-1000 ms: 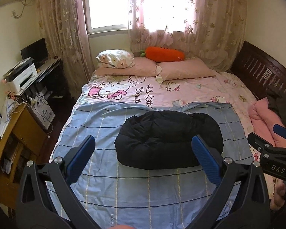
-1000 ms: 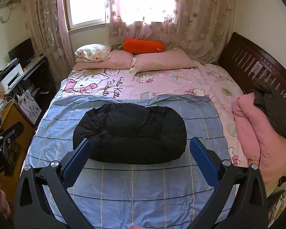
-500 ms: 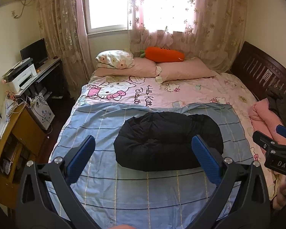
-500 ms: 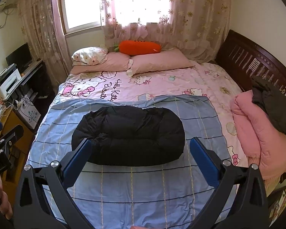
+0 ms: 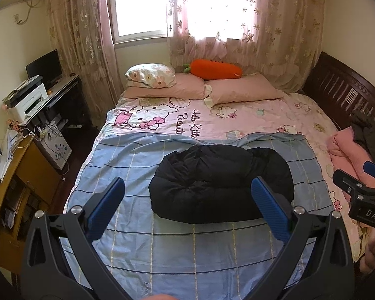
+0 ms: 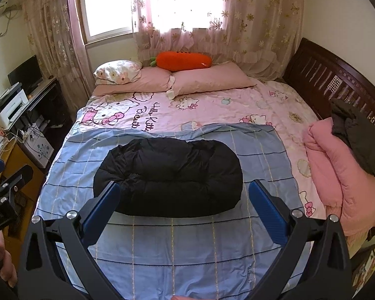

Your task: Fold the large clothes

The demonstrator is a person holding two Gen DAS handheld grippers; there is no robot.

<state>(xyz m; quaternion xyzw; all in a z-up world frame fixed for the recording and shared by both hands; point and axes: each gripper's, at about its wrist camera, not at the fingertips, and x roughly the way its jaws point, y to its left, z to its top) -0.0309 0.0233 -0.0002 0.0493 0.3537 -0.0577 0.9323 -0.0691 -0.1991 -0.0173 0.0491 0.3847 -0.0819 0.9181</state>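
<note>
My left gripper (image 5: pixel 187 195) and right gripper (image 6: pixel 183 195) are held above the bed, jaws spread wide, gripping nothing. The black jacket (image 6: pixel 167 175) lies folded in a compact bundle on the blue sheet (image 6: pixel 177 250), clear of both.

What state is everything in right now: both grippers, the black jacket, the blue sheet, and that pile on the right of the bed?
left gripper: open, empty, held above the bed.
right gripper: open, empty, held above the bed.
black jacket: folded into a compact bundle, lying on the blue sheet, untouched.
blue sheet: spread flat over the near half of the bed.
pink garment: heaped at the bed's right edge.
dark garment: crumpled on top of the pink garment.
</note>
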